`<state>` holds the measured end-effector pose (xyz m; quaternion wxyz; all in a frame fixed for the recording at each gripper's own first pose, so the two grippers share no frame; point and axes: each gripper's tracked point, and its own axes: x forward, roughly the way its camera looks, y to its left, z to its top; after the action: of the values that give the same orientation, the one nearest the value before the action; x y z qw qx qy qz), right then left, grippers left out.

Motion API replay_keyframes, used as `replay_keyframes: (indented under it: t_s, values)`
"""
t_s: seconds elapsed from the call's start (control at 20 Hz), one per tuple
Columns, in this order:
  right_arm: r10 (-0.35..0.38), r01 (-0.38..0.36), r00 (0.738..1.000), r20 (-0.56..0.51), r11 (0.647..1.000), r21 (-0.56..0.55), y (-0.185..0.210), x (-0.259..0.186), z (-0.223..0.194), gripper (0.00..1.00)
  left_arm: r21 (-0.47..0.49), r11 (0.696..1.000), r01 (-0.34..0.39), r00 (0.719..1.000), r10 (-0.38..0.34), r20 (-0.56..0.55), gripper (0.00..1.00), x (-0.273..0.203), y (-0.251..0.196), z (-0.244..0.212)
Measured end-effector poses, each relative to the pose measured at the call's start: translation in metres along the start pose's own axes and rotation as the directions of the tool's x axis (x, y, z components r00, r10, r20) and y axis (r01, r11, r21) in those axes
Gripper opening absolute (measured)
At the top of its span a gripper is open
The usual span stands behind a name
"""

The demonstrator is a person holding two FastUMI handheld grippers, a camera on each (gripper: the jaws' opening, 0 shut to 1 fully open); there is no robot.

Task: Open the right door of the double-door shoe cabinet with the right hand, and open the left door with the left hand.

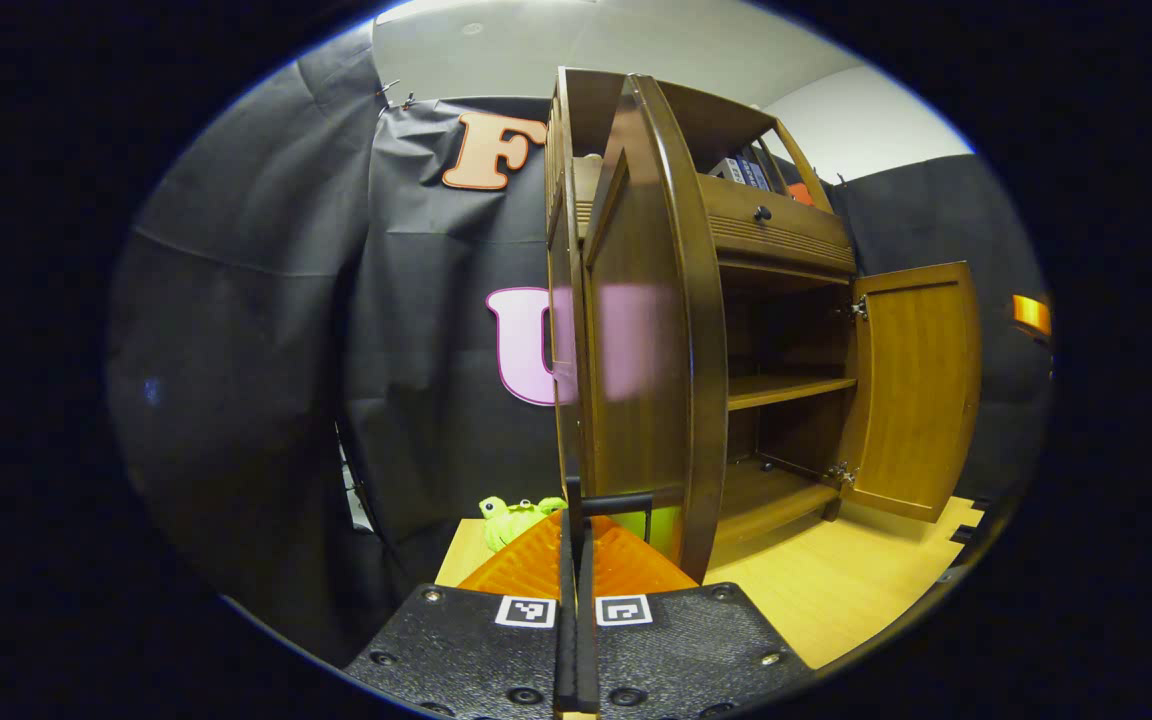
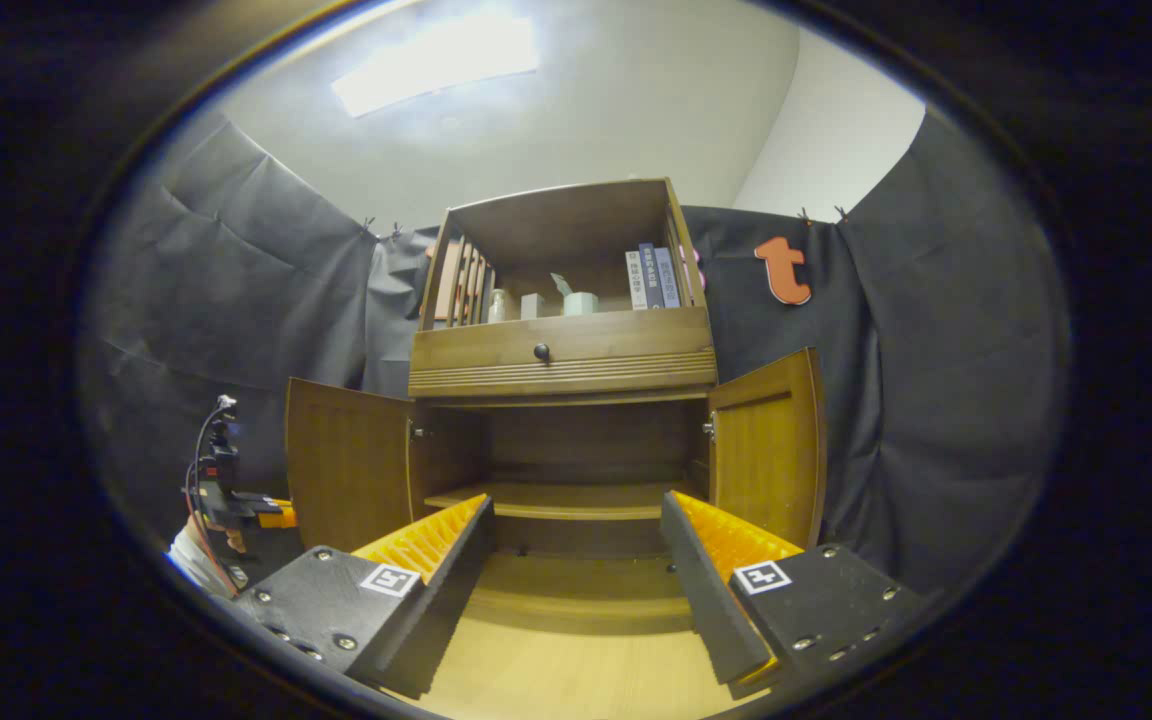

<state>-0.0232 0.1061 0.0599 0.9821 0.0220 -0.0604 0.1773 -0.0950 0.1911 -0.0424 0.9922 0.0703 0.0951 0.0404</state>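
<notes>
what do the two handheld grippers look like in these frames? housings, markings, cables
Left gripper: black textured plates with screws, a square black-and-white tag on each side, ribbed finger faces. Right gripper: the same black screwed plates, one square tag per finger, saw-toothed ribbed inner faces. In the right gripper view the left gripper also appears farther off, with thin cables looping above it and a sleeve below.

Even overhead lighting, strong fisheye bending.
Light is cast from a ceiling panel above the shoe cabinet; its interior is shadowed, and a glossy reflection is carried on the left door.
</notes>
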Motion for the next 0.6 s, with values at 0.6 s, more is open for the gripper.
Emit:
replay_keyframes:
  t_s: [0.6]
  values:
    - [0.014,-0.014,1.0,-0.023,1.0,0.009,0.002,0.0,-0.013,0.99,0.033,0.998,-0.058,0.998,0.059,-0.004,0.05,-0.008,-0.014,0.004]
